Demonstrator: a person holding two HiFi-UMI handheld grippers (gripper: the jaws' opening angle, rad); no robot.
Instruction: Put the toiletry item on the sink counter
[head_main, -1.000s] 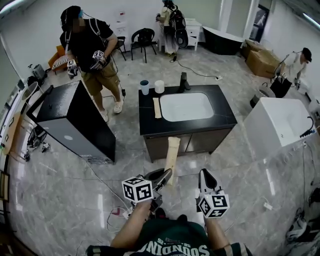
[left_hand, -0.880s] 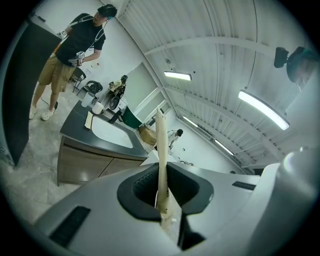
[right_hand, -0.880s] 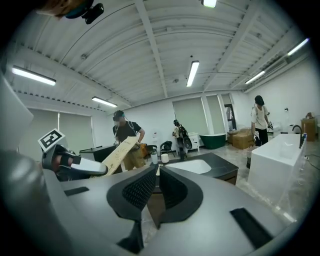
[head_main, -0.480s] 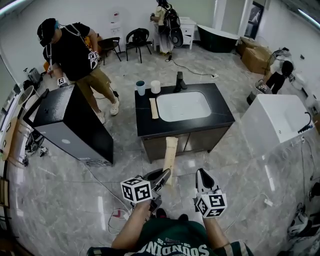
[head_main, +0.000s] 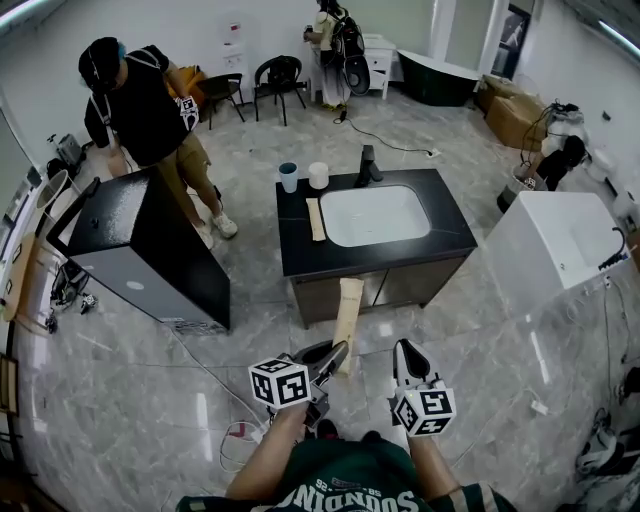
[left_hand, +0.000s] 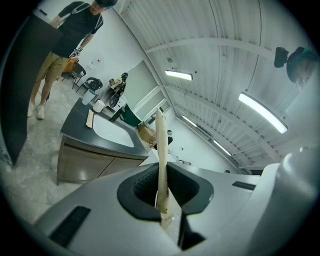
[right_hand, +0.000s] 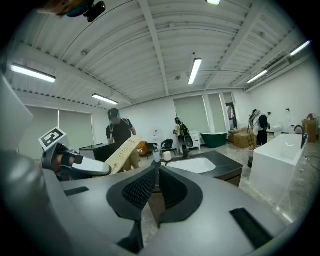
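Only the bystander (head_main: 138, 100) by the black cabinet (head_main: 125, 215) has shuffled over. Left gripper (head_main: 335, 352) stays pinched on the long tan toiletry item (head_main: 347, 308); right gripper (head_main: 408, 352) is closed and empty. Sink counter (head_main: 300, 250) sits well ahead, so I'd say the whole placing is left.

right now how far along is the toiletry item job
Done: the left claw is shut on the long tan toiletry item. In hand: it is held in the air, short of the sink counter. Left: reach the counter, set it down, let go. The right claw is shut and empty.
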